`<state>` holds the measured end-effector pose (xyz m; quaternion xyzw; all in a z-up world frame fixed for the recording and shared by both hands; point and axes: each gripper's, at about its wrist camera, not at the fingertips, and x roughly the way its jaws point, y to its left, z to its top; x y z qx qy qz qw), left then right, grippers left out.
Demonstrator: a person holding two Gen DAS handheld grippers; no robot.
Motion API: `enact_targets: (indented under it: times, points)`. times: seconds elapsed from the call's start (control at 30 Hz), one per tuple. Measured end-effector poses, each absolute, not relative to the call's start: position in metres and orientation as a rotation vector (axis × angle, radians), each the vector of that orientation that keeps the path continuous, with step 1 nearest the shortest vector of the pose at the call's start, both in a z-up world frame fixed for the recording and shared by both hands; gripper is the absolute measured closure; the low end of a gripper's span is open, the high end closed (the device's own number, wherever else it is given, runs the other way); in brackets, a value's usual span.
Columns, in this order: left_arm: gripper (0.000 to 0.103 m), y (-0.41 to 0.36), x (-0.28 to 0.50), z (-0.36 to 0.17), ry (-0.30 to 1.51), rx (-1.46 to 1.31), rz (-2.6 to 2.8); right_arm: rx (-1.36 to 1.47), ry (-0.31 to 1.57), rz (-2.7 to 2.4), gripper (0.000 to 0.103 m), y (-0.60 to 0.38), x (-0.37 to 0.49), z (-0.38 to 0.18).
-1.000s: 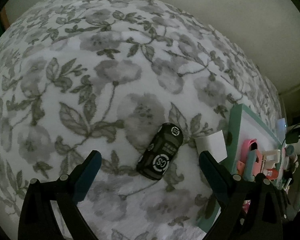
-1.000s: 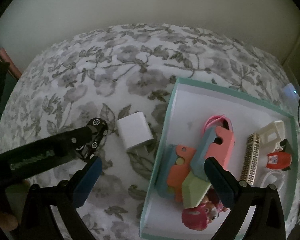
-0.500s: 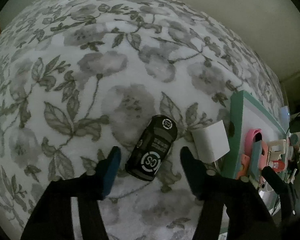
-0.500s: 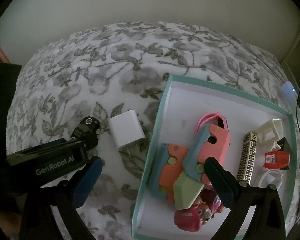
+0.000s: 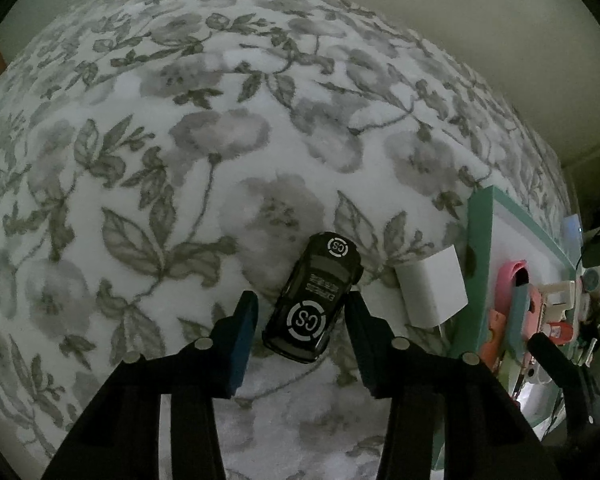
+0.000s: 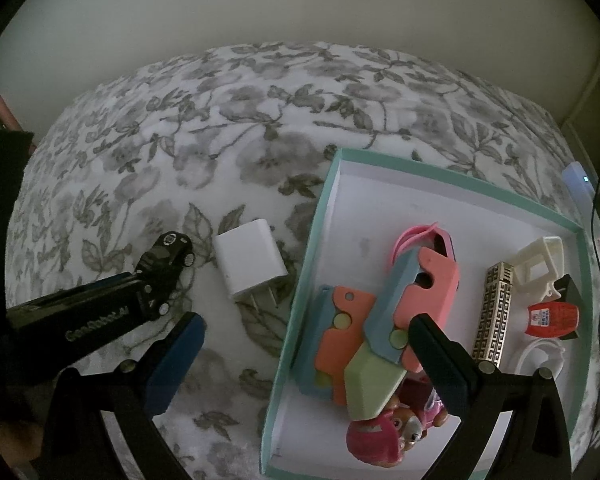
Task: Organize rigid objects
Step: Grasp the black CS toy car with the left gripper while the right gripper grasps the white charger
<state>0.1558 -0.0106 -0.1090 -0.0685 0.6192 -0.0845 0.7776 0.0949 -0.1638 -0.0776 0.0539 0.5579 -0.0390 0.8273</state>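
A black toy car [image 5: 314,300] with white "CS" rings lies on the floral bedspread [image 5: 204,152]. My left gripper [image 5: 300,302] points down over it, and its jaws are closing with the car between them. The right pad is at the car's side; a narrow gap still shows at the left pad. In the right wrist view the car [image 6: 162,270] sits partly behind a left finger [image 6: 80,320]. My right gripper [image 6: 304,340] hangs open above the teal box's left wall [image 6: 300,300], holding nothing.
A white plug charger [image 5: 432,292] lies between the car and the teal box [image 6: 440,172]. The box holds foam shapes [image 6: 380,320], a pink plush toy [image 6: 380,432], a gold patterned bar [image 6: 492,312], a red bottle [image 6: 552,318] and a white plastic piece [image 6: 540,260].
The left gripper's fingers have drawn in from wide apart to close on either side of the toy car. The right gripper's view has barely shifted.
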Motion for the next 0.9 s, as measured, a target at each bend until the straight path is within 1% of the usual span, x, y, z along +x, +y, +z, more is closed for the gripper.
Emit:
enact_targets:
  times: [0.17,0.3,0.47,0.5,0.53,0.6,0.8,0.9]
  points:
    - [0.056,-0.014,0.158,-0.102,1.313,-0.099,-0.168,0.114,1.184,-0.081,0.0,-0.164,0.095,-0.078]
    - [0.056,-0.02,0.158,-0.114,1.354,-0.11,-0.189,0.115,1.184,-0.08,0.0,-0.164,0.096,-0.078]
    - [0.056,-0.024,0.161,-0.117,1.351,-0.102,-0.187,0.101,1.185,-0.086,0.0,-0.164,0.096,-0.079]
    - [0.057,-0.024,0.161,-0.116,1.351,-0.102,-0.187,0.101,1.184,-0.087,0.0,-0.165,0.096,-0.079]
    - [0.062,-0.025,0.162,-0.116,1.35,-0.106,-0.193,0.099,1.184,-0.088,0.0,-0.165,0.096,-0.079]
    - [0.065,-0.028,0.162,-0.115,1.342,-0.117,-0.207,0.1,1.184,-0.091,0.0,-0.166,0.097,-0.079]
    - [0.065,-0.018,0.162,-0.108,1.32,-0.135,-0.183,0.081,1.157,-0.098,0.001,-0.168,0.099,-0.075]
    - [0.065,-0.011,0.163,-0.108,1.314,-0.126,-0.149,0.088,1.127,-0.094,0.003,-0.17,0.101,-0.069]
